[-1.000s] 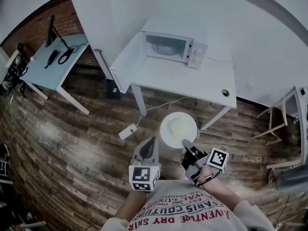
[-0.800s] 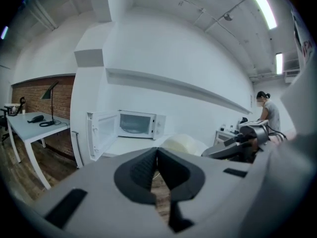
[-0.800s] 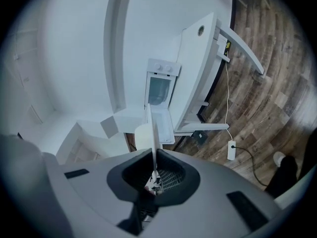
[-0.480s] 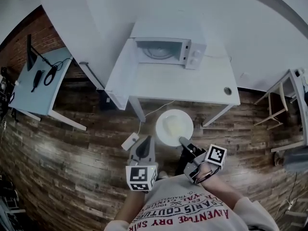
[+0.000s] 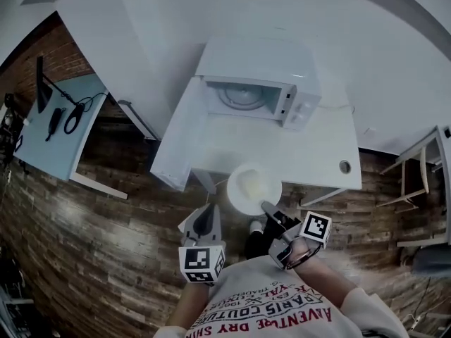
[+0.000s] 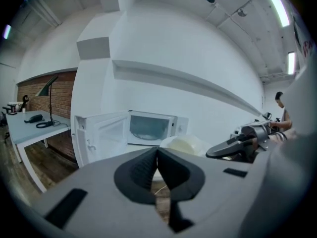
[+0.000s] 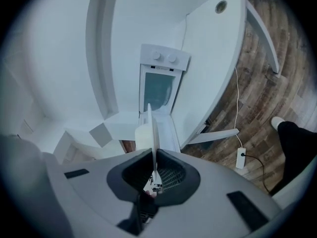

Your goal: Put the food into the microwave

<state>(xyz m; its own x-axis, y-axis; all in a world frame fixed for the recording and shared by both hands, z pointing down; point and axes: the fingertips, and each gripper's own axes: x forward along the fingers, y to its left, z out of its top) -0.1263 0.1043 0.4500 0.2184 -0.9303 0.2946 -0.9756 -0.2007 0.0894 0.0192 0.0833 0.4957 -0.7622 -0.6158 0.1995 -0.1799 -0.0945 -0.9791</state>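
**Checker:** Item one, your right tongs [image 5: 266, 206]?

**Spotter:** Clenched on the near right rim of the plate of food [image 5: 252, 183]. In your right gripper view the plate [image 7: 153, 128] stands edge-on between the jaws and reaches away from them toward the microwave [image 7: 161, 90].

**Checker:** Item two, your left tongs [image 5: 205, 219]?

**Spotter:** Pressed together with nothing between them [image 6: 157, 151]. They sit just left of the plate and do not touch it.

**Checker:** Item three, the plate's place?

**Spotter:** Carried by your right tongs alone. In the head view it overlaps the near edge of the table [image 5: 317, 153]. The food is a pale patch at its middle.

**Checker:** Item four, the microwave [image 5: 257, 97]?

**Spotter:** On the far side of the table, with the door [image 5: 175, 138] swung wide to the left and the turntable [image 5: 243, 97] showing inside. The plate is nearer you than the cavity, apart from it.
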